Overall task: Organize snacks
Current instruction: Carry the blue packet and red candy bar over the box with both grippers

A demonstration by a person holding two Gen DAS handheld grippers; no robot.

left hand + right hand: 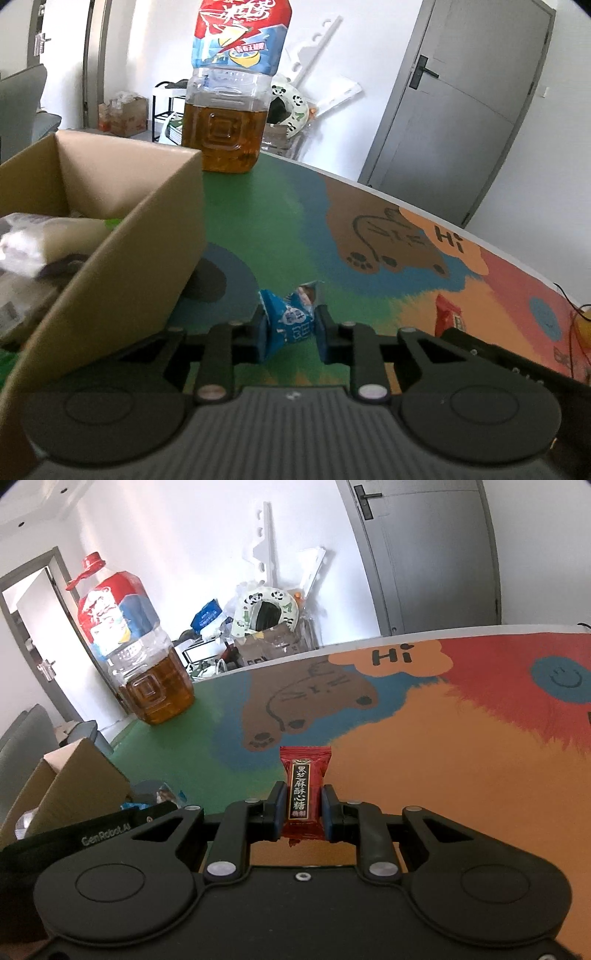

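the left gripper [289, 325] pinches a blue candy wrapper [290, 317] just beside the cardboard box [147, 236]. the right gripper [303, 805] clamps a red sesame candy [303, 790], farther from the box, above the colourful table mat [443, 746].

A cardboard box [110, 236] sits left on the table [280, 206], a large bottle [225, 122] behind it.
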